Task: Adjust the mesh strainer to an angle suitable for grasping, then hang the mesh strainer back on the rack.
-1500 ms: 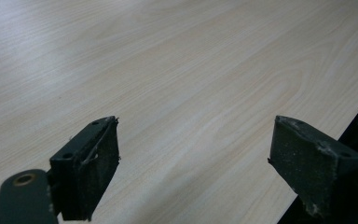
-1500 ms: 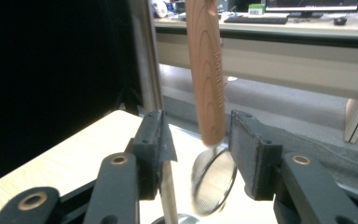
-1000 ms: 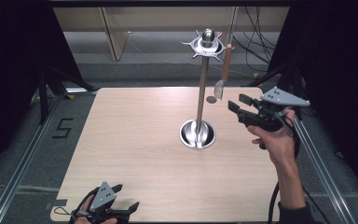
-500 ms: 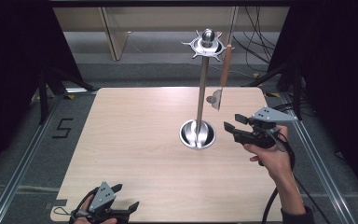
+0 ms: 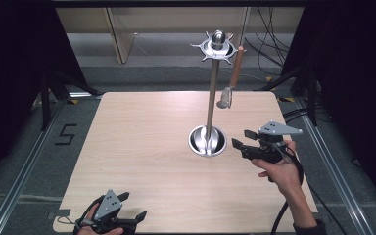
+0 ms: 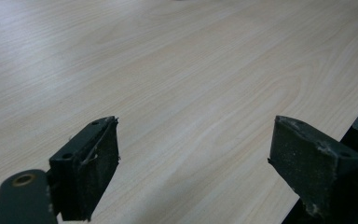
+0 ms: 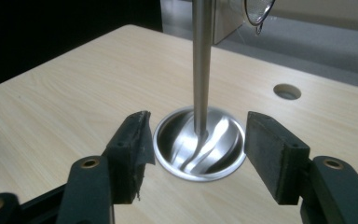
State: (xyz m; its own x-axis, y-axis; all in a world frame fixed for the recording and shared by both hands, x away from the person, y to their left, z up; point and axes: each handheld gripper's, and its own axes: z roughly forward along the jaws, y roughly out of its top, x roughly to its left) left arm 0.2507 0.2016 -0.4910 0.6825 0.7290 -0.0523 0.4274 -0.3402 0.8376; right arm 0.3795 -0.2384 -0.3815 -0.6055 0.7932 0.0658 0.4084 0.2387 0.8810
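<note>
A tall metal stand (image 5: pixel 212 98) rises from a round dished base (image 5: pixel 207 142) right of the table's middle. From its top ring of hooks (image 5: pixel 218 47) hangs a utensil with a brown handle (image 5: pixel 236 66) and a metal head (image 5: pixel 224 98). My right gripper (image 5: pixel 243 138) is low over the table just right of the base, pointing at it. Its jaws have just been opening and nothing is between them. In the right gripper view the right gripper (image 7: pixel 198 149) frames the base (image 7: pixel 198 140) and pole (image 7: pixel 201 60) ahead. My left gripper (image 5: pixel 134 205) rests open at the near left edge; in its own view the left gripper (image 6: pixel 196 154) has bare wood ahead.
The light wooden table (image 5: pixel 142 147) has a small round hole (image 7: pixel 286 91) behind the stand. Dark frame rails run along both sides, and a "5" mark (image 5: pixel 64 134) lies on the floor at the left. Cables (image 5: pixel 269 39) lie behind the table.
My right gripper has come down from beside the hanging utensil to just right of the stand's base, with its jaws wider apart. The left gripper has stayed put.
</note>
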